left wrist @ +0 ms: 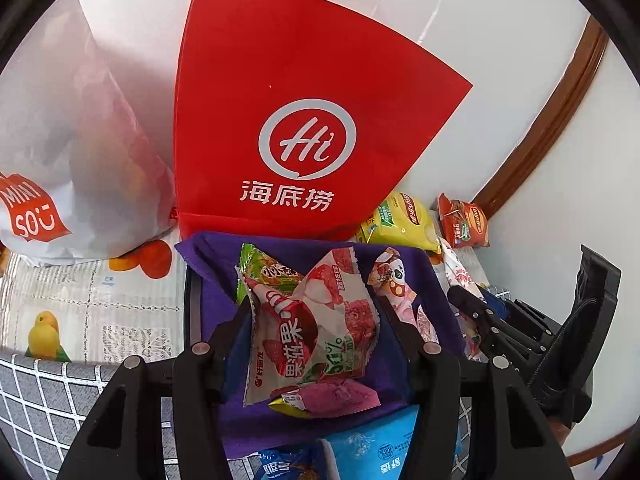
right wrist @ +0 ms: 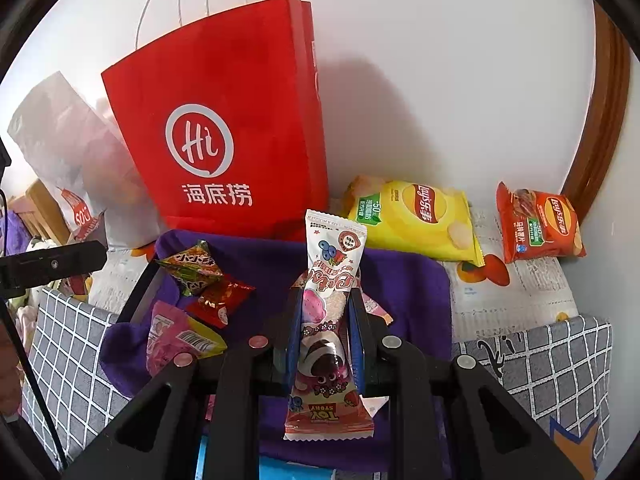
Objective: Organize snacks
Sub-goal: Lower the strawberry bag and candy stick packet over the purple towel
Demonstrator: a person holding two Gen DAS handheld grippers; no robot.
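Note:
My left gripper (left wrist: 312, 312) is shut on a crumpled red-and-white fruit snack packet (left wrist: 296, 344), held over a purple-lined basket (left wrist: 216, 288). In the right wrist view my right gripper (right wrist: 326, 300) is shut on a long pink Toy Story snack stick (right wrist: 332, 248), upright above the same purple basket (right wrist: 408, 280). Loose snacks lie in the basket: a green packet (right wrist: 192, 268), a red one (right wrist: 220, 300) and a pink one (right wrist: 172, 336). A yellow chip bag (right wrist: 416, 216) and an orange chip bag (right wrist: 540, 224) lie against the wall behind it.
A red paper bag (right wrist: 224, 128) stands behind the basket against the white wall, with a white Miniso bag (left wrist: 60, 160) to its left. Grey checked fabric (right wrist: 552, 368) flanks the basket. Blue packets (left wrist: 376, 440) lie under the left gripper. A brown wooden frame (right wrist: 600, 140) runs at right.

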